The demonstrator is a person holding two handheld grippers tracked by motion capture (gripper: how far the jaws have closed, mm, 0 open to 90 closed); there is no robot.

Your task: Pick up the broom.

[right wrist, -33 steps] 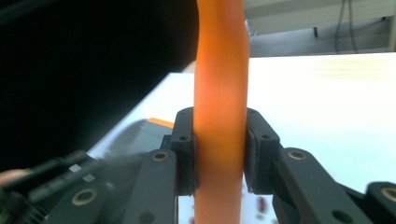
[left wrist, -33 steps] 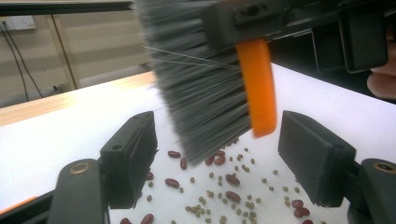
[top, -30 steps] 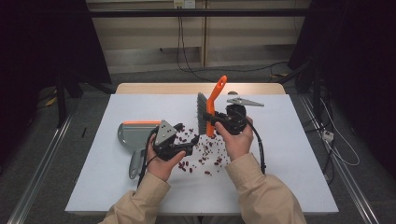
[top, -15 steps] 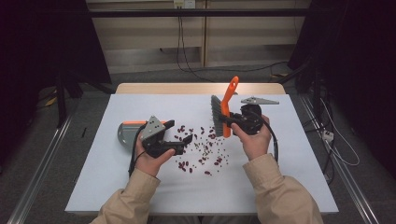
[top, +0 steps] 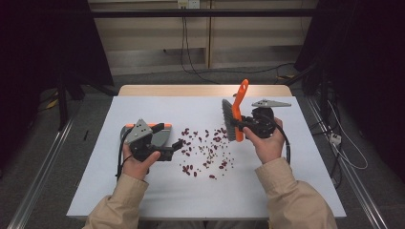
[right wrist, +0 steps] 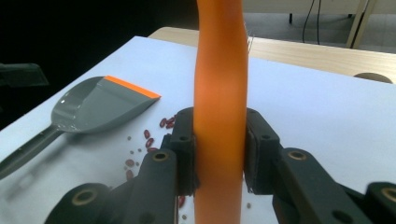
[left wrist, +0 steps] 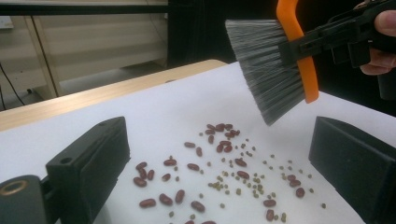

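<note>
Beans (top: 206, 148) lie scattered on the middle of the table (top: 286, 191), a loose patch of dark red ones mixed with much smaller greenish ones, spread between the two grippers. The brush (top: 234, 117) hangs just beyond the patch's right end, clear of the table in the left gripper view, its grey bristles pointing toward the beans and its orange handle rising up and away toward the far edge. The right gripper (right wrist: 219, 154) is clamped tight on that handle, both pads pressed against it in the right gripper view.

The dustpan (top: 160, 133) lies flat near the left edge of the table, on the opposite side of the beans from the brush, its orange lip turned toward them and its grey handle running away toward the left edge. The left gripper (top: 176, 145) sits just beside and partly over the pan, its jaws standing wide with nothing between them; they have just been opening.

The relation that matters is this line: brush, beans, pan, running right to left across the table. A sweep would likely need to travel leftward along it, pushing the patch toward the orange lip. The left hand is the nearer one to the pan, so steadying or tilting it would probably fall to that gripper.
</note>
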